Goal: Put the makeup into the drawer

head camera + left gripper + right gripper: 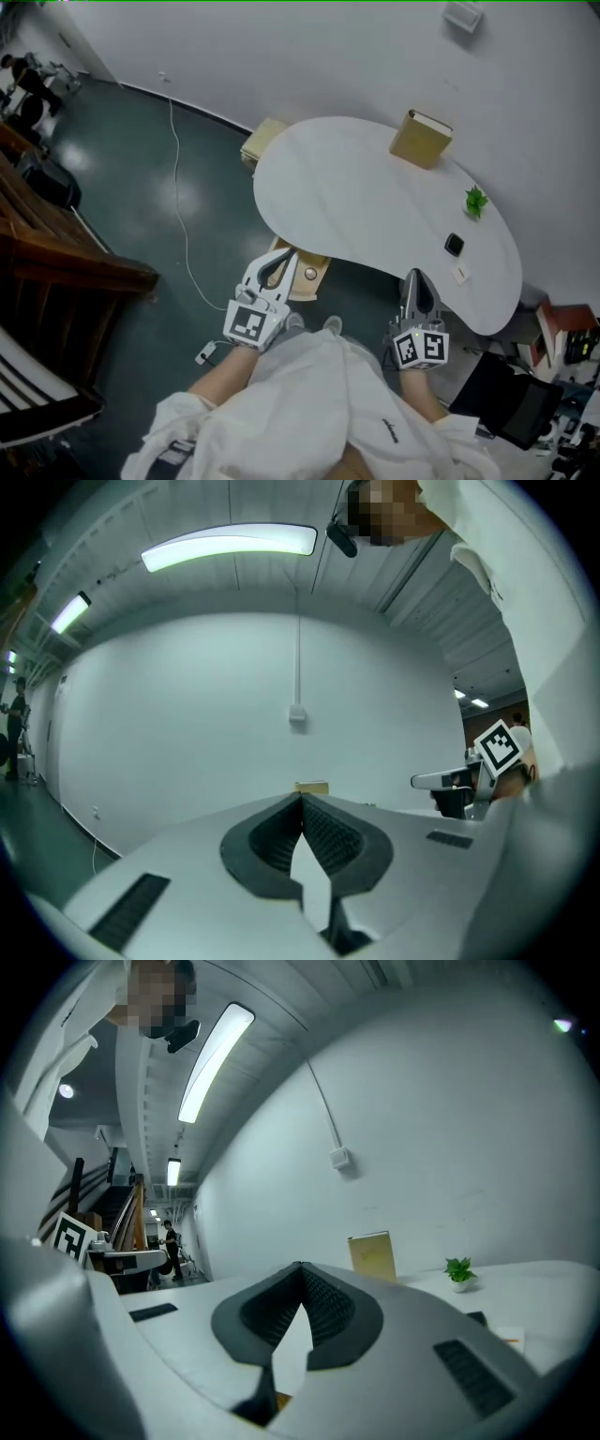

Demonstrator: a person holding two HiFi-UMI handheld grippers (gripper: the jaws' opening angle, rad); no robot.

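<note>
Makeup, a small black square case (454,245), lies on the right part of the white kidney-shaped table (356,206). It sits just below the small green potted plant (476,201) and well apart from the tan upright box (421,139) near the table's top edge. My left gripper (278,262) and right gripper (416,281) hang at lower centre of the frame by the table's lower edge. Both have their jaws pressed together on nothing.

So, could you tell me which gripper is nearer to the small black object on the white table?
Right. The right gripper sits at the near edge of the table, just short of the black object; the left gripper is well off to its left.
</note>
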